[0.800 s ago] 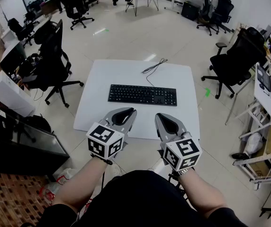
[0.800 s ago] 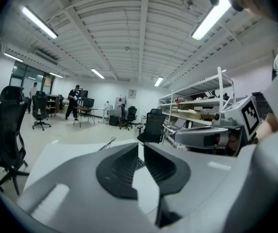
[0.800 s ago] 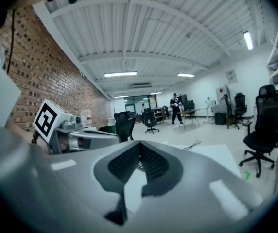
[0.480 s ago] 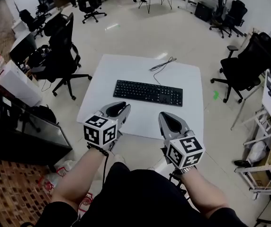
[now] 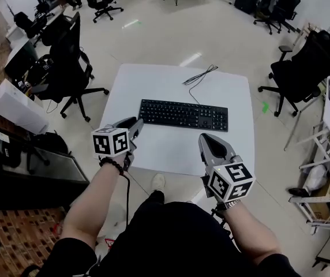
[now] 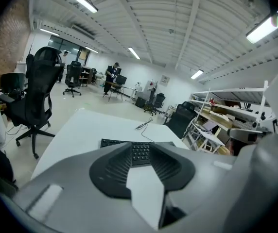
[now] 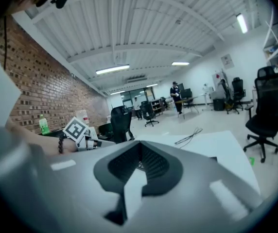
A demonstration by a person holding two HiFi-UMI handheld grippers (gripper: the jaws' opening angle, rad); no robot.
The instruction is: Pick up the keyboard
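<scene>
Black full-size keyboard (image 5: 183, 114) lies flat near the middle of the white square table (image 5: 171, 150). Its long side runs across the head view, right end a little nearer the person. Nothing touches it. A thin black cable (image 5: 199, 75) leaves its far edge and lies in a loose bundle toward the far side of the tabletop.

Left gripper (image 5: 135, 122), grey with a marker cube at the back: over the table's near left corner, pointing toward the keyboard's left end, near it but apart. In the left gripper view the ribbed dark pads stand slightly apart at the tips. Keys show through the gap, and nothing sits between the pads: released, empty.

Right gripper (image 5: 207, 137), same build: over the near edge of the table, on the person's side of the keyboard's right end, clearly apart from it. In the right gripper view the two pad tips meet: clenched on nothing. That view also catches the left marker cube and a dark beaded bracelet (image 5: 112, 165) on the left wrist.

Surroundings: a black office chair (image 5: 67, 62) stands left of the table and another black office chair (image 5: 303, 68) to the right, both well apart from it.
</scene>
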